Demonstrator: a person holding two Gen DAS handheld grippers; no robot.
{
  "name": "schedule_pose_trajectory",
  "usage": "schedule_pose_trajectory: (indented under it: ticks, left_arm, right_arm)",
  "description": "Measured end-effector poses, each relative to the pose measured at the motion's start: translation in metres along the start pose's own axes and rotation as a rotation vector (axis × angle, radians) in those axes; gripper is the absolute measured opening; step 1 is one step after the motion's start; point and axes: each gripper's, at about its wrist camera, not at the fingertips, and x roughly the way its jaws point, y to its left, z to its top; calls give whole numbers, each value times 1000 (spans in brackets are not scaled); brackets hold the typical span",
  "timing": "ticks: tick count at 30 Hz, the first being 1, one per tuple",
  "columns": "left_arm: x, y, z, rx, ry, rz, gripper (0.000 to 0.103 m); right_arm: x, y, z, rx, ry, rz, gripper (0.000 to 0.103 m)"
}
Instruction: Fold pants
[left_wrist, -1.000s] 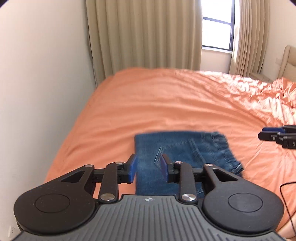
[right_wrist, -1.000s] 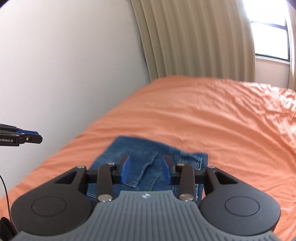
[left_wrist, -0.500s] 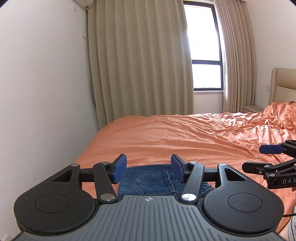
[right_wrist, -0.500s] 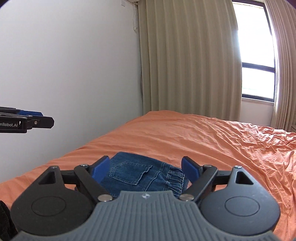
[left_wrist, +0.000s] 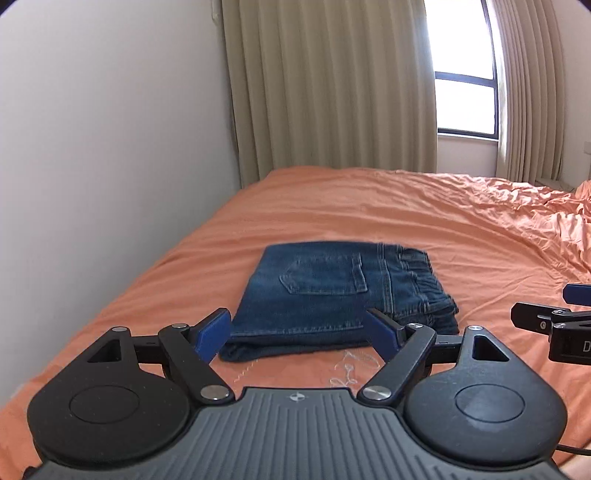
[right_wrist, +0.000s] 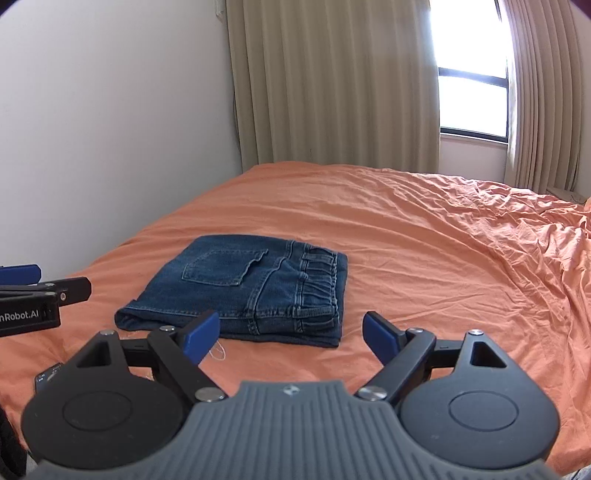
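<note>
With both the left gripper (left_wrist: 299, 334) and right gripper (right_wrist: 291, 334) spread open and empty, a careless pass could snag the folded jeans (right_wrist: 251, 291) and undo the stack on the bed (right_wrist: 424, 240).

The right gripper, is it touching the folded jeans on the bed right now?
Apart. In the right wrist view the right gripper is open, with orange bedsheet showing between its fingertips and the near edge of the folded jeans.

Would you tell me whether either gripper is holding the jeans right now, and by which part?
Nothing is held: the left gripper and right gripper are both open, clear of the folded jeans on the bed.
</note>
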Motion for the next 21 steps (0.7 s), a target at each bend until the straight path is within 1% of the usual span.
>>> schedule_pose_trajectory:
  ticks: [4, 9, 12, 21]
  left_arm:
    - [12, -1, -6, -26, 78, 9, 95]
    - [14, 2, -11, -69, 128, 10, 95]
    - [15, 2, -12, -80, 134, 15, 95]
    - [10, -1, -5, -76, 107, 15, 95]
  right_arm:
    - [18, 3, -5, 14, 43, -9, 81]
    - [24, 3, -5, 16, 46, -14, 81]
    - [24, 2, -4, 19, 43, -10, 81]
    - [18, -1, 0, 33, 24, 4, 81]
